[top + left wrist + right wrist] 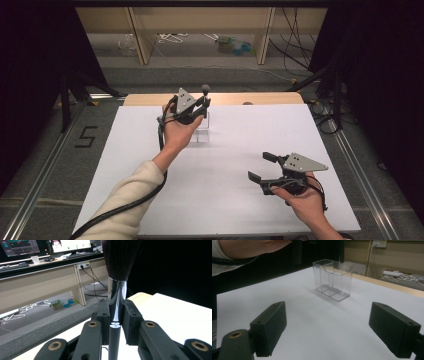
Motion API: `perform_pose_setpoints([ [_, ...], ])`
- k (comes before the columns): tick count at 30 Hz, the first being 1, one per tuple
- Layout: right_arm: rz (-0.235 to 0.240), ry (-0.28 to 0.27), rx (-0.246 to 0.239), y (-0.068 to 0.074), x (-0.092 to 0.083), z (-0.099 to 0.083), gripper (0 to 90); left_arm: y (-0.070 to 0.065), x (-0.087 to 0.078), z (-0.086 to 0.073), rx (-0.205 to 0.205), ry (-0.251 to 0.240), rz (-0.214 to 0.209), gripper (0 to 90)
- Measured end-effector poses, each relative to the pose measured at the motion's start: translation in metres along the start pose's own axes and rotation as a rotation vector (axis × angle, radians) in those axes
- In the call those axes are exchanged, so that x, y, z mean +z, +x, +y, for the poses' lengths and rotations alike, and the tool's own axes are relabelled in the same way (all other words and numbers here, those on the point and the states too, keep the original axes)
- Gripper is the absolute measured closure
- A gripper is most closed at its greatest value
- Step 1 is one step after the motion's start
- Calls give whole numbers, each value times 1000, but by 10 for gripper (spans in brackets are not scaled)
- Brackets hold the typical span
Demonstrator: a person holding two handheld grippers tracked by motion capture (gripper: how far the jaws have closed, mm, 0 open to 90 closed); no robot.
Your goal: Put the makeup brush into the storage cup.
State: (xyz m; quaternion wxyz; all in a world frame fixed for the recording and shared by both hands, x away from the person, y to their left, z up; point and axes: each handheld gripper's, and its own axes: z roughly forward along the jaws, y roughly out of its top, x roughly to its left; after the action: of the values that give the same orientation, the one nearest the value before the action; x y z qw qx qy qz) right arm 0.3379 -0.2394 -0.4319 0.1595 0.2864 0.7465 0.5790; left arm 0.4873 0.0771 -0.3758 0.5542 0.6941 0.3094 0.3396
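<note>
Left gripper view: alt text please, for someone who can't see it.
The left gripper is shut on an upright makeup brush, its two black jaws pinching the shiny handle just below the dark bristles. Below lies the white table; beyond it are a grey floor with loose cables, a wooden desk and monitors.

Count from my side of the table [225, 200]: one white table. Two grippers, my left gripper [205, 102] and my right gripper [261, 166], two black jaws on each. One makeup brush [117, 270], bristles up. One clear plastic holder [333, 280] with two compartments visible, maybe more; hard to tell through the clear walls.
</note>
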Motion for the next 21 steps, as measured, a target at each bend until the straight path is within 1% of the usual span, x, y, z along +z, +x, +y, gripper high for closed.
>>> perform_pose_setpoints([
  [1,0,0,0,0,0,0,156,-2,0,-1,-23,4,-12,775],
  [2,0,-1,-2,0,0,0,156,-3,0,-1,-39,10,-12,775],
  [3,0,-1,-2,0,0,0,156,-3,0,-1,-38,12,-11,775],
  [4,-2,-5,-10,0,0,0,156,-2,1,-2,-25,8,-12,775],
  [5,0,0,-1,0,0,0,156,-2,1,-2,-27,8,-12,775],
  [6,2,1,0,0,0,0,156,-2,2,-2,-18,8,-7,775],
  [7,-9,11,-8,0,-1,0,156,-1,2,-3,-16,9,-6,775],
  [10,-11,17,-9,0,-1,0,156,0,2,-3,-13,9,-3,775],
  [14,-10,14,-7,0,0,0,156,0,3,-3,-12,7,-3,775],
  [15,-12,8,-14,-1,0,0,156,1,4,-3,1,10,6,775],
  [16,-7,-4,-24,-2,1,0,156,2,4,-4,0,8,5,775],
  [19,-13,2,-25,-2,0,0,156,3,5,-4,4,10,8,775],
  [20,-13,2,-25,-2,0,0,156,2,6,-4,-3,10,5,775],
  [21,-11,8,-24,-2,0,0,156,3,6,-5,2,10,9,775],
])
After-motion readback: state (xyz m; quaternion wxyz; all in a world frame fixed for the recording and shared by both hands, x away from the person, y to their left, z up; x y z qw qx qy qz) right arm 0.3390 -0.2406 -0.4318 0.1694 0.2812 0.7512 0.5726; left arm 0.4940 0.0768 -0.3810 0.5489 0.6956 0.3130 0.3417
